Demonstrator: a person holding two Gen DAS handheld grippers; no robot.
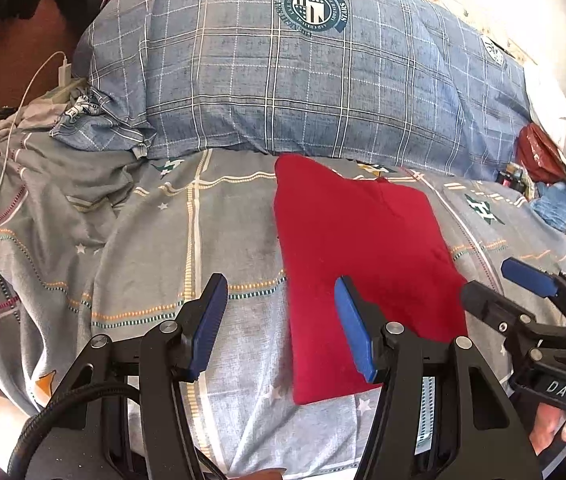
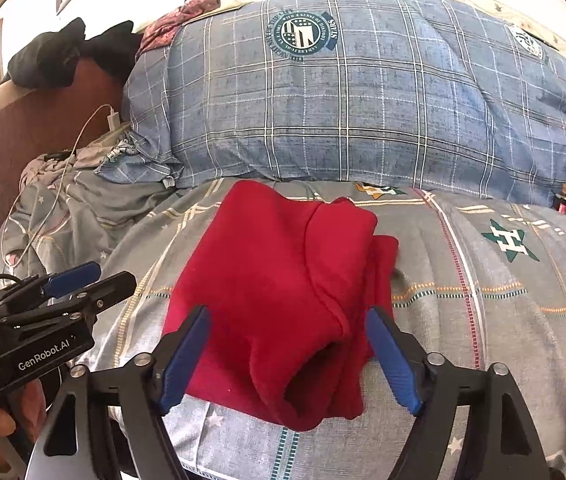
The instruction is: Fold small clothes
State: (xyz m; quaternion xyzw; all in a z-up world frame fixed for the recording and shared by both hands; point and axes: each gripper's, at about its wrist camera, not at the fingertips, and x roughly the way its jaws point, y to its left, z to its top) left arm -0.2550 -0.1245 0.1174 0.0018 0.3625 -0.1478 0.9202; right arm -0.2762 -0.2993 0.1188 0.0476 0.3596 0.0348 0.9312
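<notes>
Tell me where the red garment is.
The red garment lies folded on the grey bedsheet, in front of the blue plaid pillow, between the open right gripper fingers.

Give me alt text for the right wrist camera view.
A folded red garment lies on a grey patterned bedsheet, between the open right gripper fingers. A blue plaid pillow sits behind; the left gripper is at left.

I am working in a lived-in bedroom: a bed under a grey patterned cotton sheet (image 2: pixel 483 280), a big blue plaid quilt with round crests (image 2: pixel 363 100) bunched behind, a white charger and cable (image 2: pixel 113 118) beside the dark wooden headboard (image 2: pixel 23 128)
</notes>
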